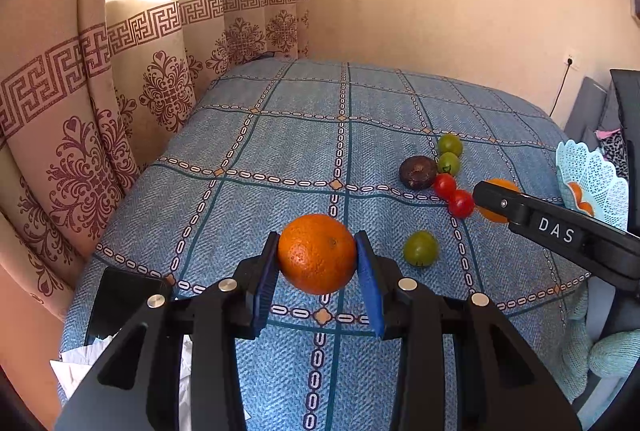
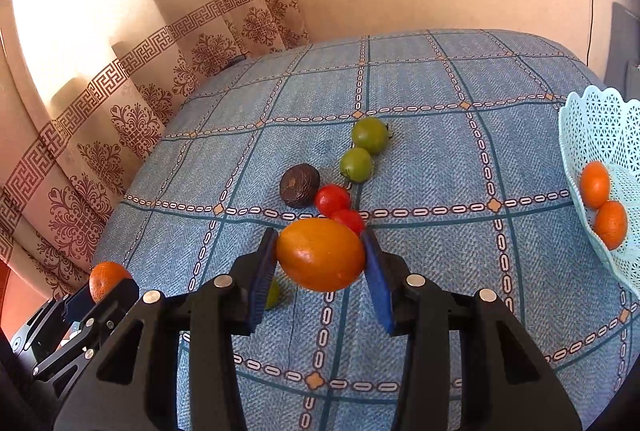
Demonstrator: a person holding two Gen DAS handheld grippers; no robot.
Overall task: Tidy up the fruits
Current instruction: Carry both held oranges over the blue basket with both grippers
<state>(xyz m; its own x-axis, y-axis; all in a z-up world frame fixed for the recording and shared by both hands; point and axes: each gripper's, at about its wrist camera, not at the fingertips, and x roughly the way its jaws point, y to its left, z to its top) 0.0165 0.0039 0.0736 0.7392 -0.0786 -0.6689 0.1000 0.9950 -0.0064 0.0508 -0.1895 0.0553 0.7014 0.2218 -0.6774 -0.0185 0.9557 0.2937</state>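
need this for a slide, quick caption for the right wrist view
Right tongs grip an orange above the blue checked cloth, basket with two oranges at right.

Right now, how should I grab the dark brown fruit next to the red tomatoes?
Grip the dark brown fruit across its round middle, coming from above. A red tomato sits close on its right, so put one finger on its near side and one on its far side.
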